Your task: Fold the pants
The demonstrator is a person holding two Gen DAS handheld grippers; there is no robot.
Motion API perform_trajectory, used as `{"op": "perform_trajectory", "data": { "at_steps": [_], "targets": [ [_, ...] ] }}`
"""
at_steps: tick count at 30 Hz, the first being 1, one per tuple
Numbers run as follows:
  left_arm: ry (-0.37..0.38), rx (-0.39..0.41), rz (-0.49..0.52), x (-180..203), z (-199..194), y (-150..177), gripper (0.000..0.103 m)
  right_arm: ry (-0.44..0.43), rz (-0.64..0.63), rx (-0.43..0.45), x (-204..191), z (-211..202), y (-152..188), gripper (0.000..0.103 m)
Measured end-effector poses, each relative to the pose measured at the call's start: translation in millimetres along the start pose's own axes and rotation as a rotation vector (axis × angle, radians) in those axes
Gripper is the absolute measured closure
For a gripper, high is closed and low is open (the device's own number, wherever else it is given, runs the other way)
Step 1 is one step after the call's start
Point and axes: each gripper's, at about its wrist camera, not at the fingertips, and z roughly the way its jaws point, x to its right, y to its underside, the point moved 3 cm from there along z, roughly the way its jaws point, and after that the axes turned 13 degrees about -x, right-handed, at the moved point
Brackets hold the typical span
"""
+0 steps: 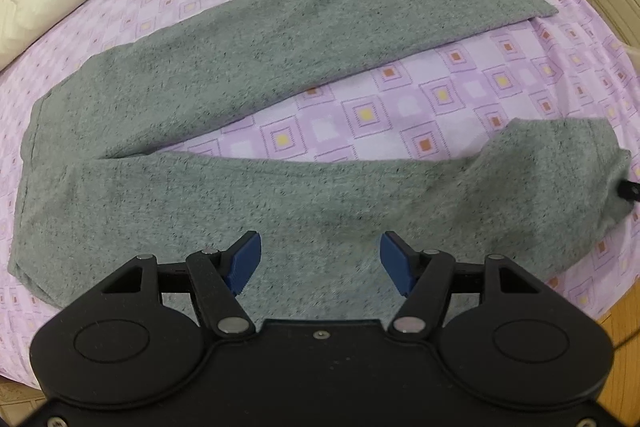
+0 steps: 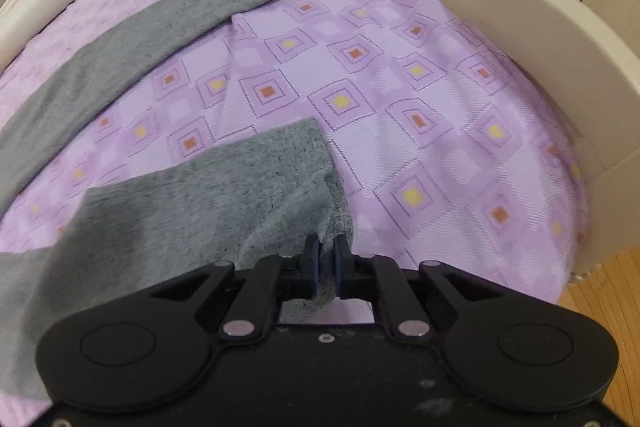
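Grey knit pants [image 1: 248,75] lie spread, legs apart (nothing folded yet); right gripper [image 2: 328,255] pinches near cuff [image 2: 320,187], left gripper [image 1: 320,259] fingers wide, empty.

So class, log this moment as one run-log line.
left tool: open over near leg | right tool: shut on near leg's cuff | grey pants: spread, unfolded

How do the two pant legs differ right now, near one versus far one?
The far leg lies flat and straight on the bedspread, its cuff free; the near leg is bunched and lifted at its cuff. No gripper touches the far leg; the right gripper is shut on the near leg's cuff, while the left gripper hovers open over it. Both are the same speckled grey knit.
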Motion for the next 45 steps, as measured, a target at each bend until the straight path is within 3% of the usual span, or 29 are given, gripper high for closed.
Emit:
{"op": "perform_trajectory", "data": {
  "at_steps": [4,7,9,10,12,14,15,18,24,26,27,31,35,37,39,41,45],
  "targets": [
    [0.002,0.004,0.0,5.2,2.0,-1.9,0.035,0.06,0.022,-0.012,19.9,-26.3,19.6,0.096],
    [0.003,-0.005,0.003,9.2,8.2,-1.8,0.035,0.103,0.058,-0.11,34.2,-3.2,33.9,0.095],
    [-0.007,-0.016,0.016,12.1,11.4,-1.9,0.035,0.101,0.043,-0.122,33.8,3.9,34.0,0.089],
    [-0.013,-0.014,0.023,13.0,11.3,-1.4,0.035,0.124,0.044,-0.1,33.3,0.0,31.9,0.08],
    [-0.022,-0.002,0.019,12.2,9.5,-0.5,0.035,0.169,0.059,0.008,31.5,-18.9,23.4,0.071],
    [-0.014,-0.003,0.002,9.9,9.4,0.6,0.035,0.126,0.05,0.143,32.0,-35.9,15.2,0.063],
    [-0.012,-0.008,-0.006,9.0,10.2,1.4,0.035,0.09,0.035,0.16,32.5,-35.7,9.1,0.061],
    [-0.022,-0.022,-0.021,6.9,12.4,3.8,0.035,-0.01,0.012,0.082,36.5,-12.5,-14.7,0.061],
    [-0.048,-0.002,-0.055,-0.3,8.6,13.5,0.035,-0.113,-0.034,-0.034,34.7,25.6,-27.8,0.062],
    [-0.051,-0.003,-0.07,-1.9,9.4,15.9,0.035,-0.125,-0.06,-0.021,29.1,20.5,-25.3,0.094],
    [-0.049,0.001,-0.074,-2.7,9.4,16.5,0.035,-0.117,-0.078,-0.02,22.7,17.0,-26.8,0.096],
    [-0.056,0.041,-0.078,-4.4,7.4,15.2,0.035,-0.082,-0.074,0.076,22.6,4.9,-41.7,0.097],
    [-0.068,0.074,-0.07,-5.0,15.8,12.3,0.035,-0.029,-0.105,0.059,14.6,24.9,-48.4,0.096],
    [-0.084,0.058,-0.058,-4.4,22.5,13.5,0.035,-0.012,-0.1,0.07,13.3,21.7,-45.3,0.081],
    [-0.086,0.046,-0.059,-4.3,26.1,17.7,0.035,0.038,-0.103,0.157,14.3,-1.6,-31.4,0.076],
    [-0.065,0.039,-0.061,-3.8,27.4,24.7,0.035,0.004,-0.136,0.191,18.0,-21.8,-9.0,0.076],
    [-0.068,0.003,-0.003,6.9,42.1,38.7,0.035,-0.078,-0.204,0.079,20.8,-22.7,36.6,0.077]
  ]
}}
